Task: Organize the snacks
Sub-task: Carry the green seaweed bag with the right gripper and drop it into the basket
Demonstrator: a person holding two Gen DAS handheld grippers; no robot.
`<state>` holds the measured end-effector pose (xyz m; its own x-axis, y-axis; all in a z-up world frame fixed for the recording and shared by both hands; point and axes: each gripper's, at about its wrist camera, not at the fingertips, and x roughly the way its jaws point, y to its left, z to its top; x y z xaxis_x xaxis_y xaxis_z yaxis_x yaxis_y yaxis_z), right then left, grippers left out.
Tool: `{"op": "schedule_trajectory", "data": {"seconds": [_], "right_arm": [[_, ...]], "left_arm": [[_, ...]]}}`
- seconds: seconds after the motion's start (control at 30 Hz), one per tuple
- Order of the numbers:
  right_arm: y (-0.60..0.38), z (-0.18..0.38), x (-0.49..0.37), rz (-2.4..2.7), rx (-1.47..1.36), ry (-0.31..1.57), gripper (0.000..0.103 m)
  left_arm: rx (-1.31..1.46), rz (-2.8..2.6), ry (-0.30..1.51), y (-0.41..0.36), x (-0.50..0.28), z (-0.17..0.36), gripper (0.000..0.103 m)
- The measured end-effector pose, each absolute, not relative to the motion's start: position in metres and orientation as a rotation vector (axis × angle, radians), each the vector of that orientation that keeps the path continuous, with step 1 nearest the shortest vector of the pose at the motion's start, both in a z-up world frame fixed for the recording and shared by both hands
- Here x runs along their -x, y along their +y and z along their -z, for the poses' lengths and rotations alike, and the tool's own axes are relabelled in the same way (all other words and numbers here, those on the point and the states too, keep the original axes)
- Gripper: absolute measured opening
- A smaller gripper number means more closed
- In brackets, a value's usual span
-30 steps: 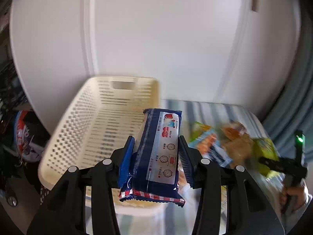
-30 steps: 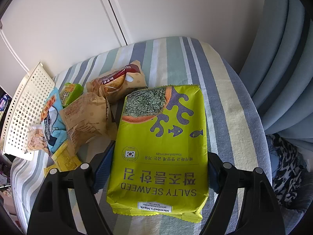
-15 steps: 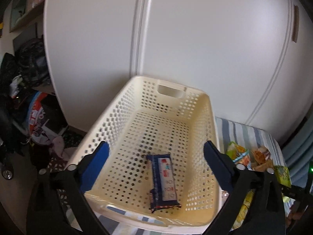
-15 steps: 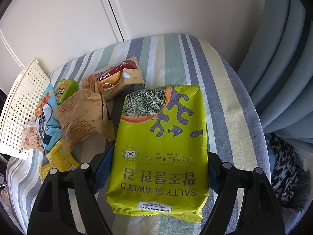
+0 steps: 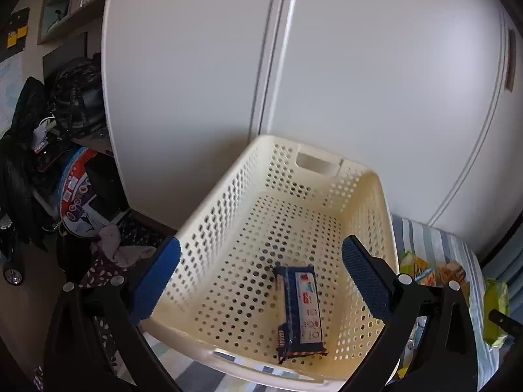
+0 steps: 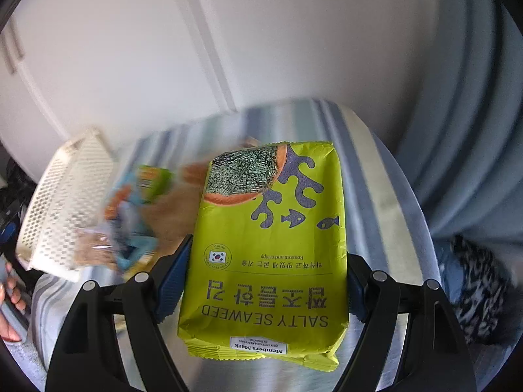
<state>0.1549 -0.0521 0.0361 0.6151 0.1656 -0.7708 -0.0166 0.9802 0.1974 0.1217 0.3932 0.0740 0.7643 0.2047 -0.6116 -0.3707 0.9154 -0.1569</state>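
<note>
A cream perforated basket (image 5: 228, 228) stands on the striped table, and a blue snack pack (image 5: 300, 307) lies flat on its floor. My left gripper (image 5: 261, 281) hovers over the basket's near rim, open wide and holding nothing. My right gripper (image 6: 264, 281) is shut on a yellow-green salty seaweed bag (image 6: 271, 245), which it holds above the striped tablecloth (image 6: 385, 202). The same basket (image 6: 65, 209) shows at the left of the right wrist view. The seaweed bag (image 5: 495, 310) also peeks in at the right edge of the left wrist view.
Several loose snack packets (image 6: 137, 202) lie blurred between the basket and the seaweed bag, and the packets (image 5: 434, 271) show right of the basket too. White cabinet doors (image 5: 359, 81) stand behind. Clutter (image 5: 65, 163) fills the floor on the left, a curtain (image 6: 464, 130) the right. A hand (image 6: 9, 310) shows low on the left.
My left gripper let go of the blue pack into the basket, opened wide and drew back. My right gripper has lifted the seaweed bag off the table and is moving.
</note>
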Motion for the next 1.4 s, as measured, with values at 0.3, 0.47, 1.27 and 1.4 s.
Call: {"op": "schedule_trajectory", "data": {"seconds": [0.3,0.47,1.27,1.4], "right_arm": [[0.105,-0.102,-0.172,-0.4,-0.105,0.819,0.078],[0.182,-0.108,-0.192,-0.474,-0.073,0.826,0.078],[0.271,-0.082,-0.235,-0.501,-0.036,0.885,0.085],[0.256,-0.087,-0.224,-0.487,-0.035,0.855,0.085]], "left_arm": [[0.224,-0.429,0.573,0.405,-0.107,-0.089,0.1],[0.219,-0.5,0.548,0.414,-0.1,-0.095,0.1],[0.128,-0.588,0.482,0.411,-0.089,-0.105,0.1],[0.166,-0.524,0.47,0.409,-0.085,-0.106,0.1]]}}
